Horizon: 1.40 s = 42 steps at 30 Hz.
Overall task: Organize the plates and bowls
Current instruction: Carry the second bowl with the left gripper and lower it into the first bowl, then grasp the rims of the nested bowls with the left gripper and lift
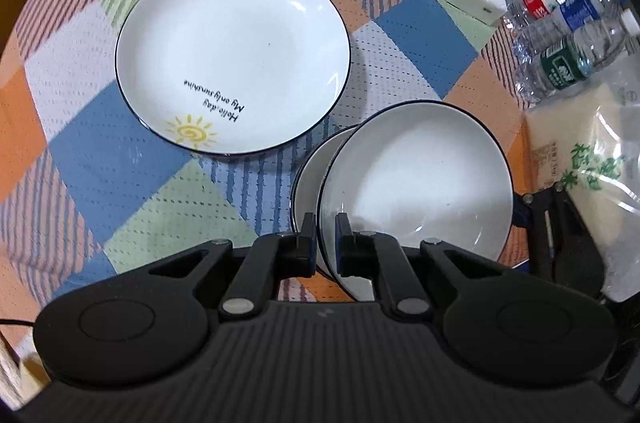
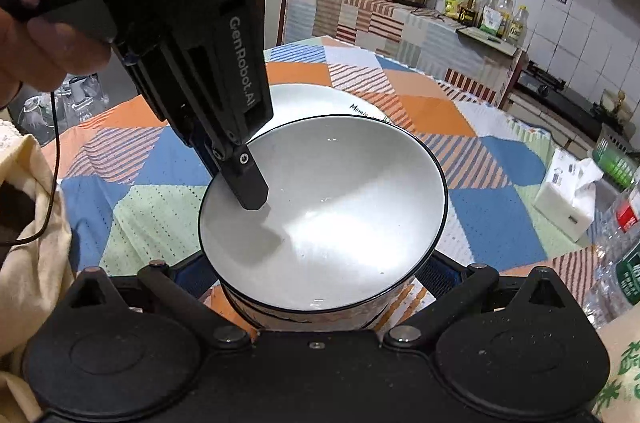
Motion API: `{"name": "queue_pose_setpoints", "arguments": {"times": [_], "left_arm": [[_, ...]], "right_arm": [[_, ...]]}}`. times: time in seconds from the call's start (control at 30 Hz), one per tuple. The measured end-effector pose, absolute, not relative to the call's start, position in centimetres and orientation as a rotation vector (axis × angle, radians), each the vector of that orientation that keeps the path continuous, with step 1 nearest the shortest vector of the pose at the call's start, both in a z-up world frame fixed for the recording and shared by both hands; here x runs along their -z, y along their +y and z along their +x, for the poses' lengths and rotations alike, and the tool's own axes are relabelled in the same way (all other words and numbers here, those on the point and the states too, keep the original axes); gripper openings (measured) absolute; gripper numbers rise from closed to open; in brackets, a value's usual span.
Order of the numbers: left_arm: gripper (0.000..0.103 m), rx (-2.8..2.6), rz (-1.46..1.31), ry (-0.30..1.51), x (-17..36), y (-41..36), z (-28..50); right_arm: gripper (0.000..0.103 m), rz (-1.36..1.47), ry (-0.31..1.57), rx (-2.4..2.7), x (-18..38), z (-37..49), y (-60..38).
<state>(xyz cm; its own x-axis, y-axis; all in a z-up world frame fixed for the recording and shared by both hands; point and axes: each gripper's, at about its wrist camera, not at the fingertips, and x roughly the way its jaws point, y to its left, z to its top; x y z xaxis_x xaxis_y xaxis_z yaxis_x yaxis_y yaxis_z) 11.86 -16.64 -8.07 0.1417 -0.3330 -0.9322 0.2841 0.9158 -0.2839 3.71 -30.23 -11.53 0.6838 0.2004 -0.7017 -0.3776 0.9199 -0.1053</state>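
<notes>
Glossy white glazed ceramic on plate and bowl; matt, textured woven cloth over worktop; matt black plastic gripper body; clear, crinkled plastic bottles.

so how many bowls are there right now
2. The upper bowl is pinched at its rim by the left gripper; the lower bowl sits just beneath it, largely hidden. No others show.

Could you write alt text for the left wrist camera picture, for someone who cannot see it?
The left gripper pinches the rim of a white bowl, held tilted over a second bowl. Beyond lies a white plate with a sun drawing, on a patchwork tablecloth.
</notes>
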Motion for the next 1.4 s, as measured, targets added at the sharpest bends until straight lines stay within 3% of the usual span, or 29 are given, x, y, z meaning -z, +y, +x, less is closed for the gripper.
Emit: {"name": "queue_pose_setpoints", "arguments": {"times": [0.63, 0.97, 1.13, 1.4], "left_arm": [[0.012, 0.410, 0.034, 1.381, 10.1, -17.5, 12.7], [0.040, 0.458, -0.012, 1.226, 7.6, -15.1, 12.0], [0.046, 0.436, -0.067, 1.192, 8.6, -13.4, 11.9], [0.053, 0.469, -0.226, 1.202, 10.8, -11.8, 11.7]], "right_arm": [[0.103, -0.324, 0.795, -0.282, 11.7, 3.6, -28.3], [0.103, -0.389, 0.702, -0.325, 9.3, 0.8, -28.4], [0.103, -0.292, 0.732, -0.327, 9.6, 0.4, -30.6], [0.103, -0.187, 0.860, -0.396, 14.4, 1.3, -32.4]]}}
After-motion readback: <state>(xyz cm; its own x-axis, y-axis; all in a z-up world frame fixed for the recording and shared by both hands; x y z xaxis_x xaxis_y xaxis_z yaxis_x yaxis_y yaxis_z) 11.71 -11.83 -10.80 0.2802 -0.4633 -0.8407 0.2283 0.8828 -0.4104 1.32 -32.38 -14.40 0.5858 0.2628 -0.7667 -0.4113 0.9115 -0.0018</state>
